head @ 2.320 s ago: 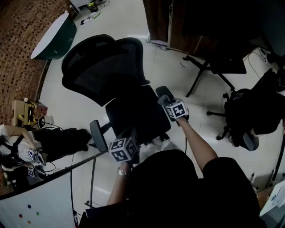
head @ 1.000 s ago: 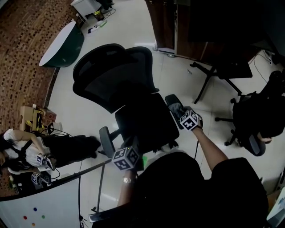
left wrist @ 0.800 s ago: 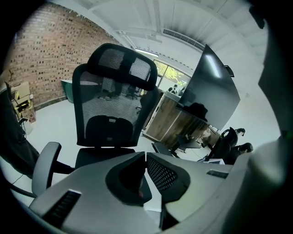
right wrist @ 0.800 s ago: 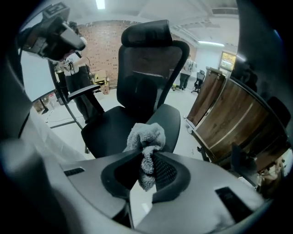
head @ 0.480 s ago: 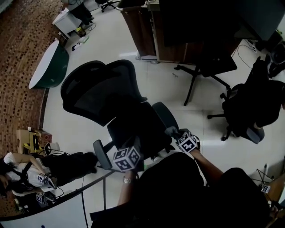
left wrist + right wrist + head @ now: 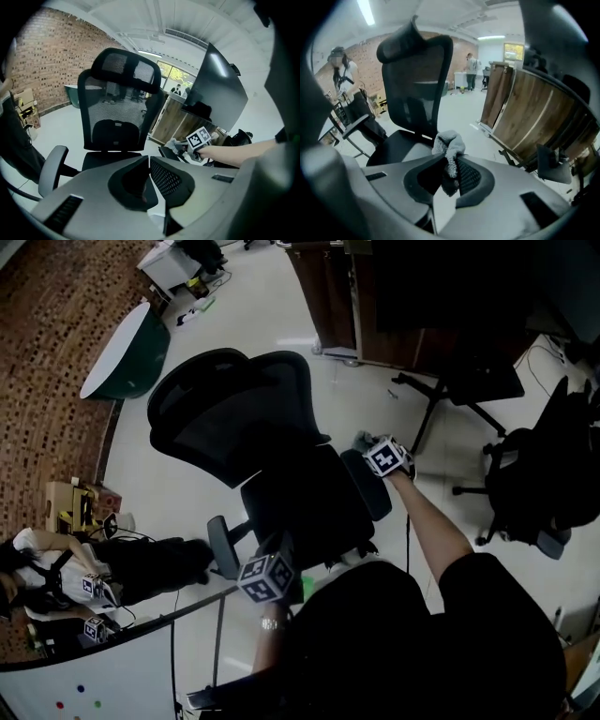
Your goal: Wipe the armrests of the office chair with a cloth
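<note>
Pale office flooring (image 6: 272,306) is spread beneath the scene. A grey cloth (image 6: 449,143) is pinched between the closed jaws of the right gripper (image 6: 450,161), held by the back end of the right armrest (image 6: 367,486) of the black office chair (image 6: 234,413). The left gripper (image 6: 149,161) is pressed shut on nothing, near the left armrest (image 6: 222,546).

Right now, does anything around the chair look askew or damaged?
Nothing stands out. The chair stands upright and looks intact, and the cloth sits clamped in the right gripper.
</note>
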